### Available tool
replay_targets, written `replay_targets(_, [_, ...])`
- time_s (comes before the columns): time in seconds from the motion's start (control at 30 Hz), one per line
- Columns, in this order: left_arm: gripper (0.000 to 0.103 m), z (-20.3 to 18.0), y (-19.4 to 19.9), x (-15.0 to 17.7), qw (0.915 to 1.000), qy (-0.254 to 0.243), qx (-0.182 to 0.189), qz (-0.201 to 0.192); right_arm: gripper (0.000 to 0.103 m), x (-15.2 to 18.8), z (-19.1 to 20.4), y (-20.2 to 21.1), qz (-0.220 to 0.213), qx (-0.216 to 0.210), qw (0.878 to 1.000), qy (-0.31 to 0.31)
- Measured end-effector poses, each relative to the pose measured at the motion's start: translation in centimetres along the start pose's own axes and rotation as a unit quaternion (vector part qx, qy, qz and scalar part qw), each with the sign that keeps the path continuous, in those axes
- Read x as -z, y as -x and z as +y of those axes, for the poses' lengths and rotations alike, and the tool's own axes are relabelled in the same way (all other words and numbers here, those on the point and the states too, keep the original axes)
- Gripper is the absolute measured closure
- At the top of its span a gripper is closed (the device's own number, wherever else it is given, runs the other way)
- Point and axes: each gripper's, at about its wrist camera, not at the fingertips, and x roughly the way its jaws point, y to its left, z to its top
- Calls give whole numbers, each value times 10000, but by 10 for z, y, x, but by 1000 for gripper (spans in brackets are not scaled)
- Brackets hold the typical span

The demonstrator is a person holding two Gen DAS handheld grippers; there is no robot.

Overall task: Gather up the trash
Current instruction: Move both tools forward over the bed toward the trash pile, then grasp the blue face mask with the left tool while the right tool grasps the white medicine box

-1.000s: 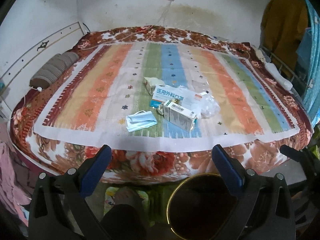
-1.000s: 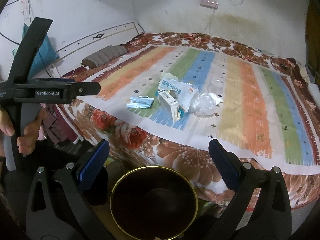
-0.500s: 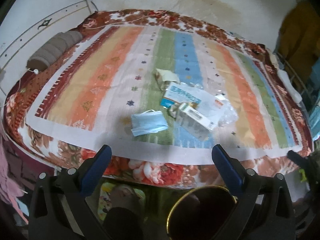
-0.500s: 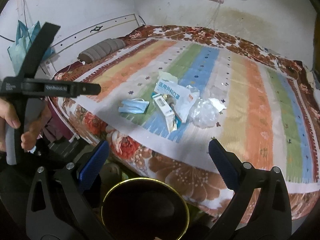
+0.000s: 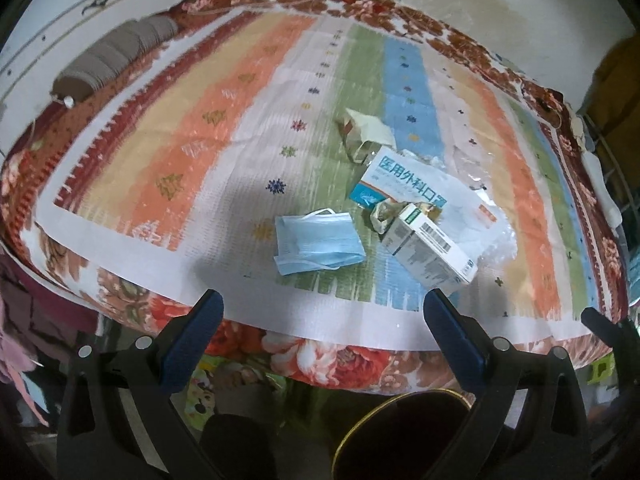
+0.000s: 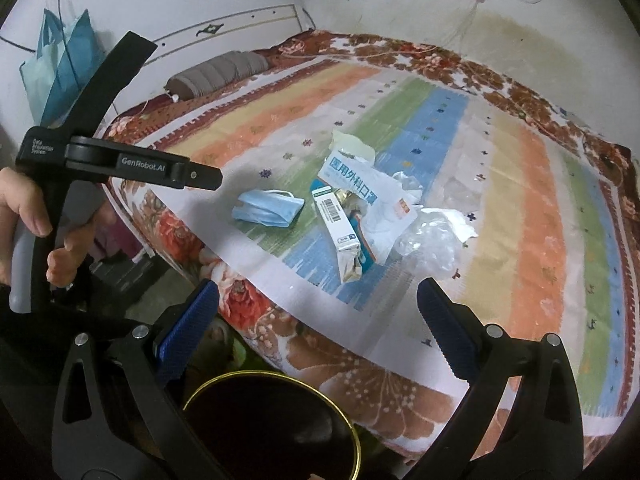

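Observation:
Trash lies in a heap on the striped bedspread: a blue face mask (image 5: 316, 242) (image 6: 267, 208), a white medicine box (image 5: 428, 250) (image 6: 338, 232), a flat mask packet with blue print (image 5: 404, 186) (image 6: 356, 184), crumpled clear plastic (image 6: 430, 238) and a torn cream carton (image 5: 366, 132) (image 6: 352, 145). My left gripper (image 5: 324, 312) hangs open over the bed's near edge, just short of the mask. My right gripper (image 6: 318, 304) is open too, nothing between its fingers. A dark bin with a gold rim (image 5: 404, 436) (image 6: 272, 428) stands on the floor below both.
A grey bolster pillow (image 5: 112, 56) (image 6: 218, 70) lies at the bed's far left by the white wall. In the right wrist view a hand (image 6: 24, 216) holds the left gripper's handle. Blue bags (image 6: 60, 64) hang on the wall. Clothes hang at the far right.
Both grippers have moved forward and closer to the bed, so the trash heap looks larger and nearer. Both stay open. Nothing on the bed has shifted.

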Motion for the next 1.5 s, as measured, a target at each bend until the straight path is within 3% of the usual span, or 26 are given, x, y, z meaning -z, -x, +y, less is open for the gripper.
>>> replay_targets(0.4, [12,21,-46,-22,9986,352,217,335,10,-8,-22,-52,340,-451,9978,-354])
replay_targets(0.6, [19,19,-59,-29,9990,245,114,370,10,-14,-24,-72,400,-363,9983,-196])
replay_targets(0.73, [25,24,-71,-37,9977,395,230,496,16,-17,-26,-87,500,-323,9982,-101])
replay_targets(0.97, [49,30,-97,-44,9934,670,405,836,23,-23,-33,-104,549,-381,9976,-163])
replay_targets(1.3, [57,29,-118,-42,9899,776,345,1133,32,-27,-36,-133,715,-465,9963,-112])
replay_targets(1.5, [63,38,-128,-49,9875,981,358,1181,46,-25,-27,-145,830,-331,9960,-45])
